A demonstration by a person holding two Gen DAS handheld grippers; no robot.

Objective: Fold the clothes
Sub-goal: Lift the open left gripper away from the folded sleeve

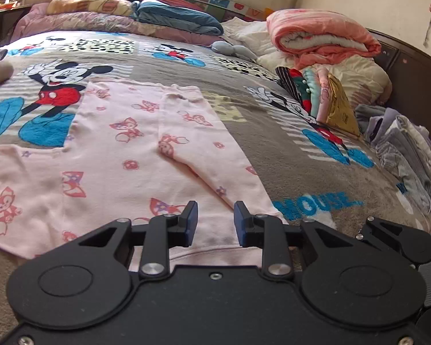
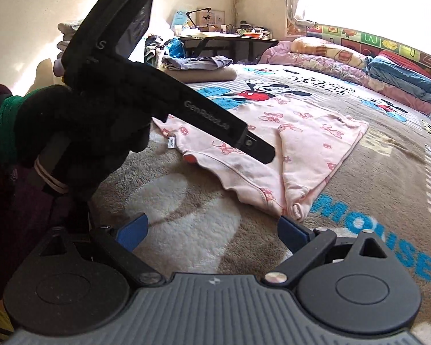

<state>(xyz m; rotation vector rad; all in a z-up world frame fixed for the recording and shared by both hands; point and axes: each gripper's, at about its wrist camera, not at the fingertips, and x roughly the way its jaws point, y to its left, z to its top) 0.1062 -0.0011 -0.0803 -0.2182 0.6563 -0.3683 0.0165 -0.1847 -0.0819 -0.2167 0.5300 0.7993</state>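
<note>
One pink garment [image 1: 123, 149] flat, lengthwise toward pillows

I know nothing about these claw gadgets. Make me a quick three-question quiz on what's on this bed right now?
1. True or false: the left claw is clamped on the pink top.
2. Which claw is spread wider? A) left B) right C) both look alike.
3. Fill in: on the pink top, one ____ lies folded over the body.

Key
1. False: its blue pads stand apart above the fabric, with nothing between them.
2. B: the right claw is wide open, over the Mickey Mouse blanket just short of the garment's near corner.
3. Sleeve.
</note>
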